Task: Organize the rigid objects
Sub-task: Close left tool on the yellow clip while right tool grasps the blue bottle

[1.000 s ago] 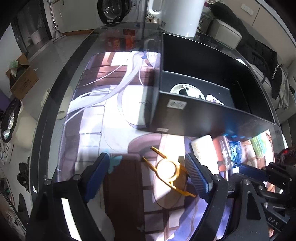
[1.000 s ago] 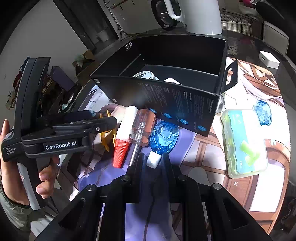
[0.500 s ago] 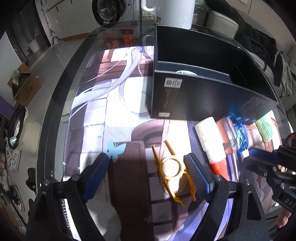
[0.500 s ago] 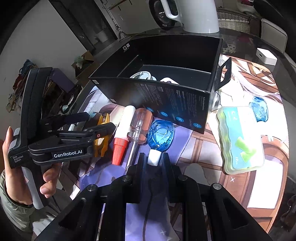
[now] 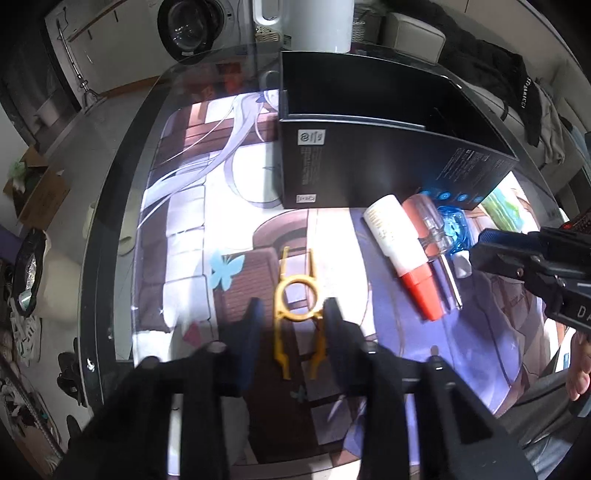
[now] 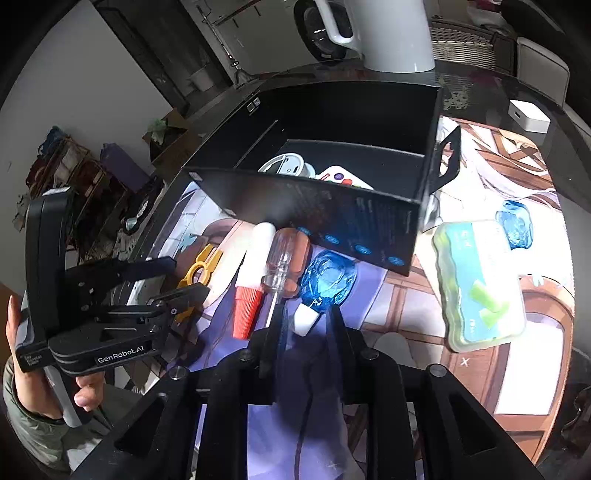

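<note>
A yellow ring-shaped tool [image 5: 295, 317] lies flat on the printed mat. My left gripper [image 5: 293, 325] straddles it and its jaws are closing. The right pad is at the tool's edge and a thin gap shows on the left. From the right wrist view, the left gripper [image 6: 190, 277] covers the yellow tool [image 6: 197, 271]. My right gripper [image 6: 306, 325] has its jaws opening around the white cap of a blue bottle [image 6: 328, 280], with the pads just clear of it. A black box [image 6: 314, 206] stands behind.
A white tube with a red cap [image 6: 255, 258] and a clear-handled screwdriver [image 6: 286, 254] lie between the grippers. A green case [image 6: 480, 288] and a small blue item [image 6: 515, 229] lie to the right. A white jug [image 6: 391, 33] stands beyond the box. The table's glass edge [image 5: 110, 229] curves at the left.
The left gripper slid over the yellow tool and its wide jaws came in close around it. The right jaws eased slightly apart at the white cap.
</note>
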Tool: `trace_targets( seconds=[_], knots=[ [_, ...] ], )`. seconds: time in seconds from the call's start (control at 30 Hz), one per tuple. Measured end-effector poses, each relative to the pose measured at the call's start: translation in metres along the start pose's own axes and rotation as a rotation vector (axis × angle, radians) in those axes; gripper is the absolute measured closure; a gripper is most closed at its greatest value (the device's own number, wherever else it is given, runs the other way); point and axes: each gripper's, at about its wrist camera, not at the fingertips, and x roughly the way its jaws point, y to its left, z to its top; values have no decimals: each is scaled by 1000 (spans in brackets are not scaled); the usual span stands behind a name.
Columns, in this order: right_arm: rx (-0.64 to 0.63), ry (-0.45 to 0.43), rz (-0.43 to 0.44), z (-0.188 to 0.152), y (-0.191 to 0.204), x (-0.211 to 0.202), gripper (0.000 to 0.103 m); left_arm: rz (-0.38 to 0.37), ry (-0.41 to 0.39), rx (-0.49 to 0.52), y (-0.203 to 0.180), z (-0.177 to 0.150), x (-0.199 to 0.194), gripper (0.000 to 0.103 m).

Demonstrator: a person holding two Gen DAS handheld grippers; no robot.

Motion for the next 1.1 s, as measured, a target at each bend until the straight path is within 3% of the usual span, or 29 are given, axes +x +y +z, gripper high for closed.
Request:
trace_targets(
  seconds=[0.1,0.17,0.47,0.63,0.73,0.8,0.87,0.9,1.0,1.07,1.1],
  knots=[
    [30,-20,-8,3,-8,-3,62,-3,-4,1,-1,4,1,78],
    [48,-29,-6,6,-11,-2,58,-7,-9,4,-2,7,2,78],
    [-2,-13,-80,17,-2,14,58,-37,-7,4,-9,16,5,78],
    [-112,-18,-176,14,16,20,64,-59,-2,-6,-13,16,5,78],
    [-153,-25,-233,12,19,24,72,-42,-6,4,-17,16,6,78],
    [-162,-10,-239,11,19,24,73,-46,-4,2,-17,16,6,73],
    [-139,4,-219,9,15,21,73,-51,0,6,-18,15,6,52],
    [-121,7,-202,6,12,19,73,-38,2,4,-17,14,7,50],
    [-94,17,-161,0,6,13,73,-11,-3,29,-20,11,8,55],
    [-91,15,-155,-1,4,11,73,-9,-12,32,-19,12,6,78],
    [-91,12,-155,-2,3,11,72,-14,-10,31,-18,13,7,79]
  ],
)
